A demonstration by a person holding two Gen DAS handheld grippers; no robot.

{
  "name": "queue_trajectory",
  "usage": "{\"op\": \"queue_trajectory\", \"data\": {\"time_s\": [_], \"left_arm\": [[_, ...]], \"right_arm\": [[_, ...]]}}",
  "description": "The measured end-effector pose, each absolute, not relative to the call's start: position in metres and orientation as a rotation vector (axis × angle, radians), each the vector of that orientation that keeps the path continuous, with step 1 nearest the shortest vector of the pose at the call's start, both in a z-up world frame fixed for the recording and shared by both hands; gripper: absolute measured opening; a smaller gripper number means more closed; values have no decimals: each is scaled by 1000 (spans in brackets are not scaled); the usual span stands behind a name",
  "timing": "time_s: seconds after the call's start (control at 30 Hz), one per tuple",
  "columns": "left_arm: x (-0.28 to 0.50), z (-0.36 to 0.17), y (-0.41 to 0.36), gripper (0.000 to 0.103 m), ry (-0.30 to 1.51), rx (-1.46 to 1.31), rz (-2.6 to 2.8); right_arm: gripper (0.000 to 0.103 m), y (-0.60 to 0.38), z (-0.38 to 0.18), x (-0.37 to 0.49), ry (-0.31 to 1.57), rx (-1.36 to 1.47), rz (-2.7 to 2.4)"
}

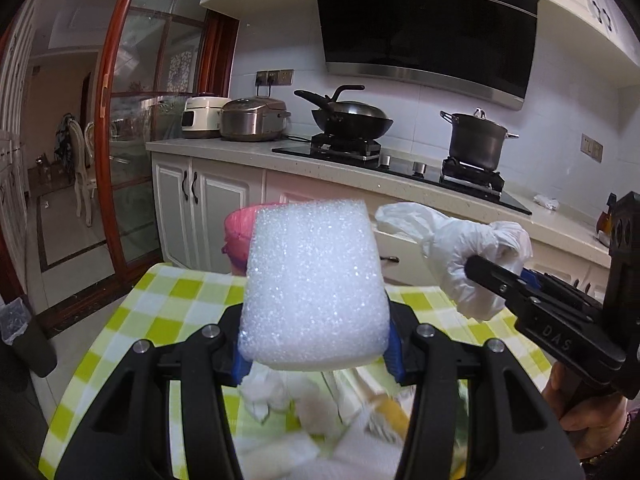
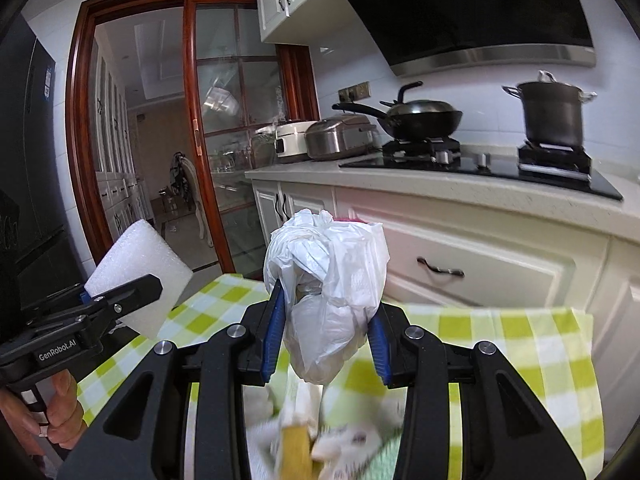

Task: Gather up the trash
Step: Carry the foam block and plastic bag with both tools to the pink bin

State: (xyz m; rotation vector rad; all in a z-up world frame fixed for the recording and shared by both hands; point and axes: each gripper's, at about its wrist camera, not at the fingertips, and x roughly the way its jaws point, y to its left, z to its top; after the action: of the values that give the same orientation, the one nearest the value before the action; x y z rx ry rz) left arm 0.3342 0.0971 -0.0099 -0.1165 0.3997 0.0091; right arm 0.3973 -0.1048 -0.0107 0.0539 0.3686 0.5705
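I see pink-lined bin (image 1: pixel 236 236) beyond checked bench (image 1: pixel 168 300), contents hidden | left tool (image 1: pixel 316 354) clamps foam block (image 1: pixel 316 280) | right tool (image 2: pixel 326 340) clamps plastic bag (image 2: pixel 332 280) | stove pot (image 1: pixel 476 140) lidded behind bench

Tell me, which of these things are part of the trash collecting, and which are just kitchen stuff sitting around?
Part of the job:
- white foam block, clamped in the left gripper
- crumpled white plastic bag, clamped in the right gripper
- paper scraps on the checked tablecloth

Just lying about:
- wok
- stockpot
- two rice cookers

Blurred litter (image 1: pixel 320 408) under the claws, foam block (image 1: pixel 316 284) hiding pink bin (image 1: pixel 238 236)
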Motion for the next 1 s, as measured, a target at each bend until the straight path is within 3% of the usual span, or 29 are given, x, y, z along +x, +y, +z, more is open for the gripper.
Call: {"op": "queue_trajectory", "data": {"time_s": [0.4,0.7,1.0], "left_arm": [[486,-15,155,49,434,-133,-5],[627,-23,202,50,441,-154,-22],[713,-71,229,50,501,-141,-29]], "right_arm": [[38,-59,-3,544,402,61,603],[39,-16,-33,672,473,97,656],[39,18,-71,753,513,111,700]]}}
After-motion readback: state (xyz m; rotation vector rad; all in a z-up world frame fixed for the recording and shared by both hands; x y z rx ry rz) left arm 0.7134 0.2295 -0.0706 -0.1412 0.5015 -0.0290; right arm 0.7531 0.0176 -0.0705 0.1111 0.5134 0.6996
